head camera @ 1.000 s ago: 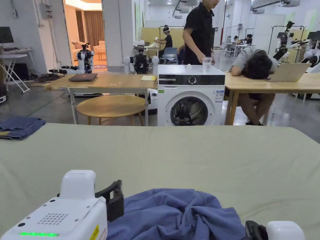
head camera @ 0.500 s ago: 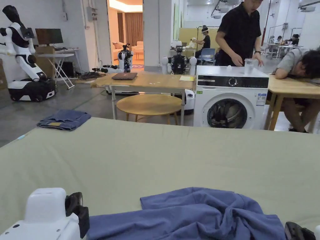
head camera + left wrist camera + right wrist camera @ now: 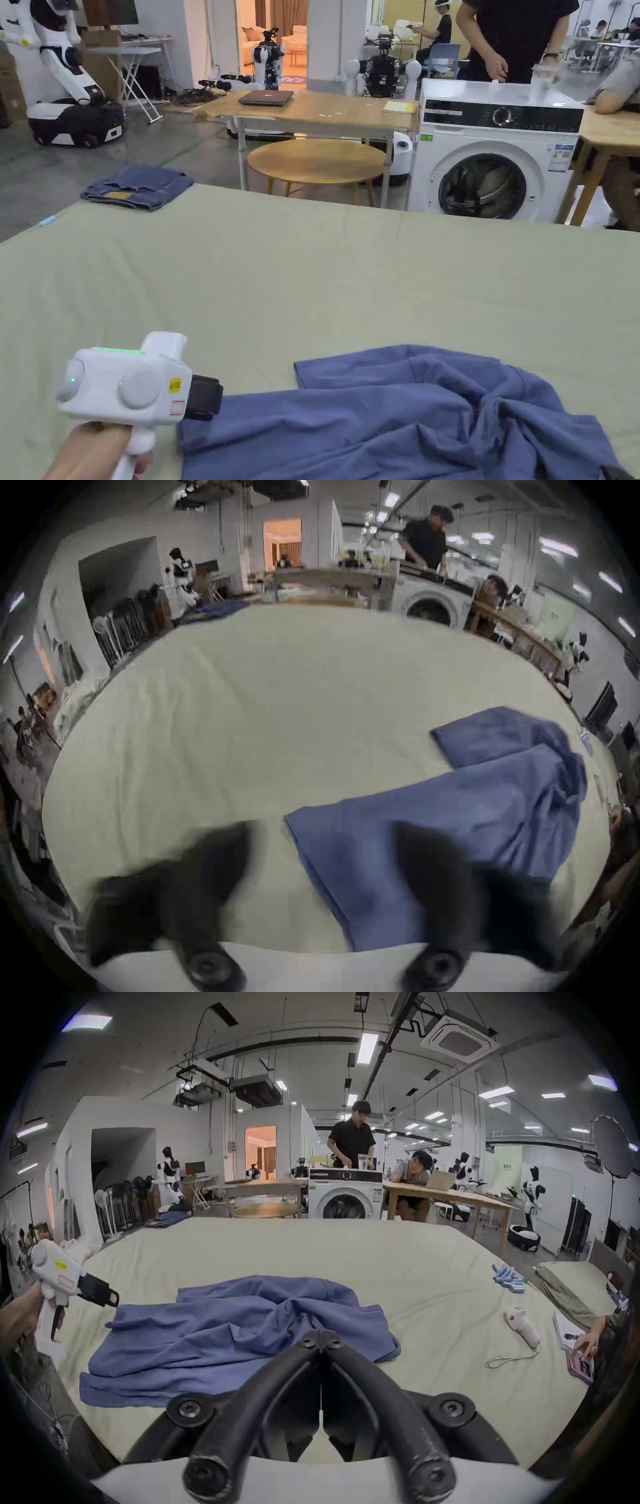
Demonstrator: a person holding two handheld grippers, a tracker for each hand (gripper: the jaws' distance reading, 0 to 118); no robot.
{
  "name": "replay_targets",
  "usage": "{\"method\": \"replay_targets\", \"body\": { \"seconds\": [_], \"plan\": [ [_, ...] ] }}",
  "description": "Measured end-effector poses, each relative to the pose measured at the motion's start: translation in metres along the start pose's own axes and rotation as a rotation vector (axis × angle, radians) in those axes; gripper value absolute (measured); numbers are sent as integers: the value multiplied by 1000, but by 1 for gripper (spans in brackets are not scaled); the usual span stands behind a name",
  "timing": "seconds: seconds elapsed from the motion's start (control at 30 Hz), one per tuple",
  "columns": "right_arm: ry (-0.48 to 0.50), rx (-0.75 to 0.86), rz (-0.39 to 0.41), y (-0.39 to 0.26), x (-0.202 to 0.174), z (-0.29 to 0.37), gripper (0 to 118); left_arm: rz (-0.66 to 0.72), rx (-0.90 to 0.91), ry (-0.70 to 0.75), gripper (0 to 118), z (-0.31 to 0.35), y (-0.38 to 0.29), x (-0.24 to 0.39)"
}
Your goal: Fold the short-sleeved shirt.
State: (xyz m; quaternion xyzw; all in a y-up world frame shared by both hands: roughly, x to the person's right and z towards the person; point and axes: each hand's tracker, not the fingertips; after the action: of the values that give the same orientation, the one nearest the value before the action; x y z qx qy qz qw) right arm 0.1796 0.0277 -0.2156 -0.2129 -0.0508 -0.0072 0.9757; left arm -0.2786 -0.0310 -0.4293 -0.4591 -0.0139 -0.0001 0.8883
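Hovering at the left edge of the crumpled blue short-sleeved shirt (image 3: 400, 419), the left gripper (image 3: 322, 843) has its jaws spread wide, one over bare sheet and one over the cloth. That shirt lies bunched on the near part of the pale green bed sheet (image 3: 325, 275). To its right, the right gripper (image 3: 321, 1335) has its jaws closed together, tips over the shirt's near edge, gripping nothing.

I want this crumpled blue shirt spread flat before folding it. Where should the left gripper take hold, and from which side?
Probably the free corner of the blue shirt nearest the left gripper, coming in from the shirt's left. That edge lies flat and single on the sheet, while the bunched folds sit toward the right.
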Motion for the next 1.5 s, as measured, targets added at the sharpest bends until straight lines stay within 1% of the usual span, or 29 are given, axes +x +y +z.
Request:
{"method": "replay_targets", "body": {
  "seconds": [0.03, 0.07, 0.1, 0.2, 0.27, 0.3, 0.37, 0.4, 0.47, 0.53, 0.6, 0.73, 0.77, 0.83, 0.87, 0.9, 0.93, 0.97, 1.0, 1.1, 1.13, 1.17, 1.2, 1.23, 1.27, 1.3, 1.37, 1.4, 1.5],
  "plan": [
    [-3, -10, 1, -2, 1, -4, 0, -11, -20, 26, 116, -9, 1, 0],
    [-9, -21, 0, -3, 2, -9, 0, -24, -18, 57, 115, -13, -1, 3],
    [-13, -27, -3, -5, 3, -11, 0, -36, -40, 41, 114, -21, -1, 4],
    [-15, -52, -17, -7, 6, -21, 0, -11, -103, 57, 113, -43, -3, 5],
    [-19, -67, -18, -9, 8, -25, 0, -59, -128, 80, 94, -45, -5, 11],
    [-20, -76, -13, -10, 10, -28, 0, -52, -109, 66, 83, -40, -5, 15],
    [-34, -92, -10, -12, 15, -33, 0, -96, -62, 50, 24, -25, -3, 23],
    [-38, -102, -21, -13, 20, -36, 0, -102, -51, 47, 0, -22, -3, 25],
    [-40, -133, -56, -12, 33, -47, 0, -101, -42, 31, 0, -17, -2, 27],
    [-68, -154, -44, -10, 46, -62, 0, -110, -44, 20, 0, -18, -3, 26],
    [-83, -186, -34, -3, 63, -84, 0, -82, -44, -2, 0, -16, -4, 24],
    [-87, -278, -103, 13, 97, -134, 0, -54, -51, -26, 0, -16, -6, 21],
    [-73, -322, -106, 17, 104, -148, 0, -52, -52, -26, 0, -16, -7, 22],
    [-41, -402, -146, 19, 117, -172, 0, -54, -55, -26, 0, -16, -9, 24],
    [-45, -448, -182, 20, 121, -182, 13, -57, -54, -23, 0, -18, -9, 24],
    [-23, -483, -196, 18, 124, -191, 44, -59, -56, -23, 0, -18, -9, 24],
    [-14, -513, -194, 15, 125, -198, 93, -57, -57, -23, 0, -19, -9, 24],
    [-19, -516, -182, 12, 125, -203, 111, -50, -57, -24, 0, -19, -9, 24],
    [-36, -506, -171, 9, 124, -207, 114, -43, -57, -26, 0, -21, -9, 23],
    [-44, -564, -163, 0, 122, -223, 114, -26, -58, -30, 0, -22, -10, 23],
    [-41, -599, -153, -4, 122, -227, 114, -25, -58, -29, 0, -23, -9, 23],
    [-59, -622, -126, -8, 119, -232, 114, -27, -59, -28, 0, -23, -9, 23],
    [-70, -619, -90, -12, 117, -233, 111, -29, -59, -27, 0, -23, -9, 23],
    [-74, -600, -71, -12, 114, -230, 104, -31, -59, -27, 0, -23, -9, 23],
    [-76, -590, -69, -9, 113, -226, 95, -33, -61, -27, 0, -23, -8, 22],
    [-62, -576, -71, -5, 112, -220, 80, -30, -63, -29, 0, -22, -7, 21],
    [-25, -535, -54, 3, 116, -208, 4, -24, -66, -32, 0, -20, -5, 20],
    [-41, -528, -48, 8, 117, -203, 3, -24, -69, -32, 0, -23, -3, 16],
    [-45, -494, -90, 27, 129, -183, 3, -6, -20, -31, 0, -1, 5, 7]
  ]
}}
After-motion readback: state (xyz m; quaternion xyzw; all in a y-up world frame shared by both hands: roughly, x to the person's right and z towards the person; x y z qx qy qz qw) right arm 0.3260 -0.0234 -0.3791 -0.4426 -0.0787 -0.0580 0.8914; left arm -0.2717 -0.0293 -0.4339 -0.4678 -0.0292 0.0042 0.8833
